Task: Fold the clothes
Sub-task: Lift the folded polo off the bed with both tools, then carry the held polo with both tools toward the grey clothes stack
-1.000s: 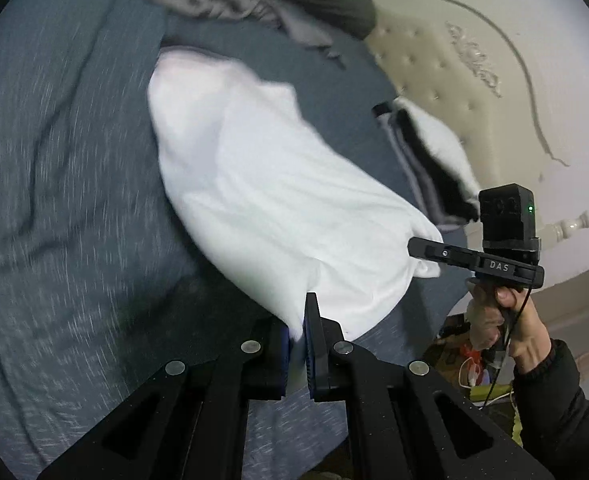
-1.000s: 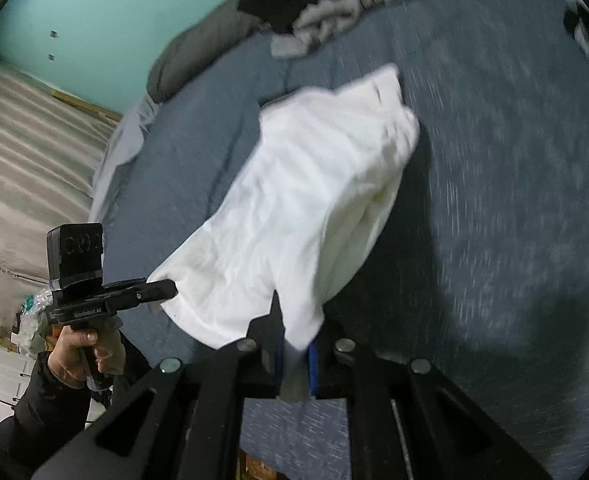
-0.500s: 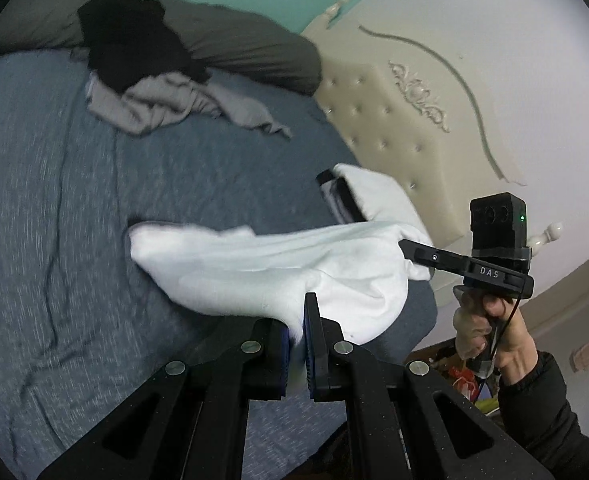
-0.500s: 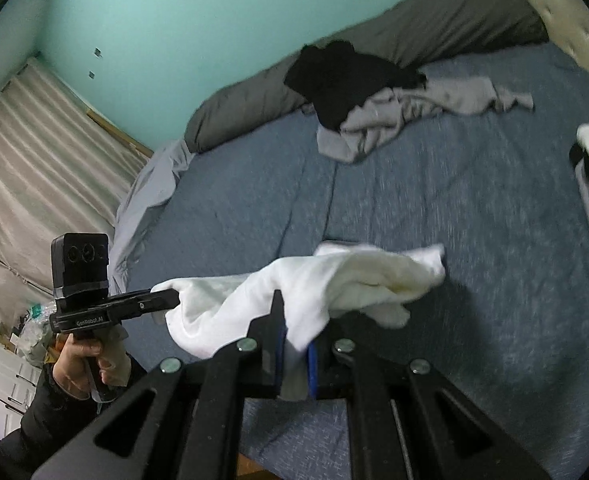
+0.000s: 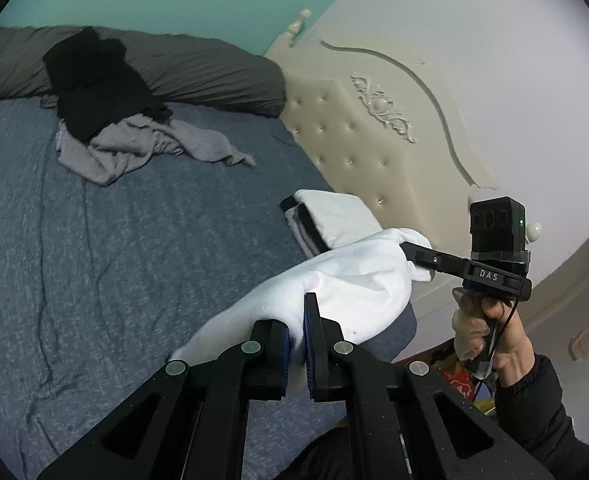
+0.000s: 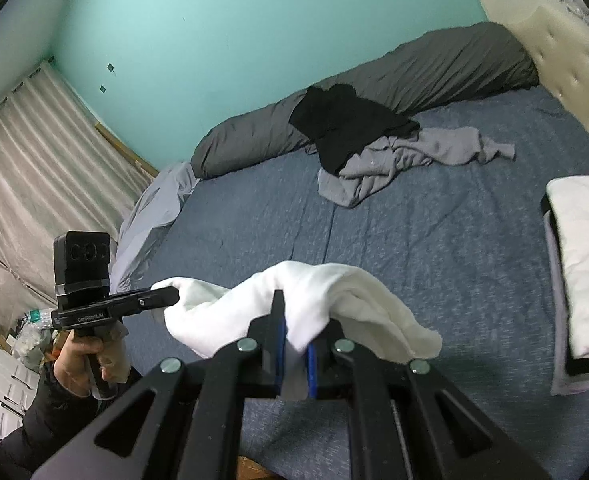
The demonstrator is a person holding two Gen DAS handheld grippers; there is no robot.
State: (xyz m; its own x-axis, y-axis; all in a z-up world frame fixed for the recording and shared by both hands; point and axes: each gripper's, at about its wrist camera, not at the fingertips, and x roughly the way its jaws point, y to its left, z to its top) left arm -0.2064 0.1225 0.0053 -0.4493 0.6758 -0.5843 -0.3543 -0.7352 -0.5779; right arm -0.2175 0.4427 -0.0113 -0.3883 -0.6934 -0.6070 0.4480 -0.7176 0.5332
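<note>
A white garment (image 5: 346,280) hangs bunched between both grippers above the near edge of the blue bed (image 5: 114,260). My left gripper (image 5: 296,336) is shut on one edge of it. My right gripper (image 6: 294,344) is shut on the other edge of the white garment (image 6: 314,292). In the left wrist view the right gripper (image 5: 412,250) shows at the right, held by a hand (image 5: 486,328). In the right wrist view the left gripper (image 6: 166,296) shows at the left. The cloth sags in folds between them, clear of the mattress.
A folded stack, white on top (image 6: 586,248), lies at the bed's right side by the cream headboard (image 5: 366,148). A black garment (image 6: 346,124) and a grey garment (image 6: 406,160) are heaped near the dark grey bolster (image 6: 414,76). Curtains (image 6: 26,168) hang at left.
The white garment went from spread out on the bed to lifted and gathered into a bunch between the grippers. Both grippers rose and tilted up toward the far wall.
</note>
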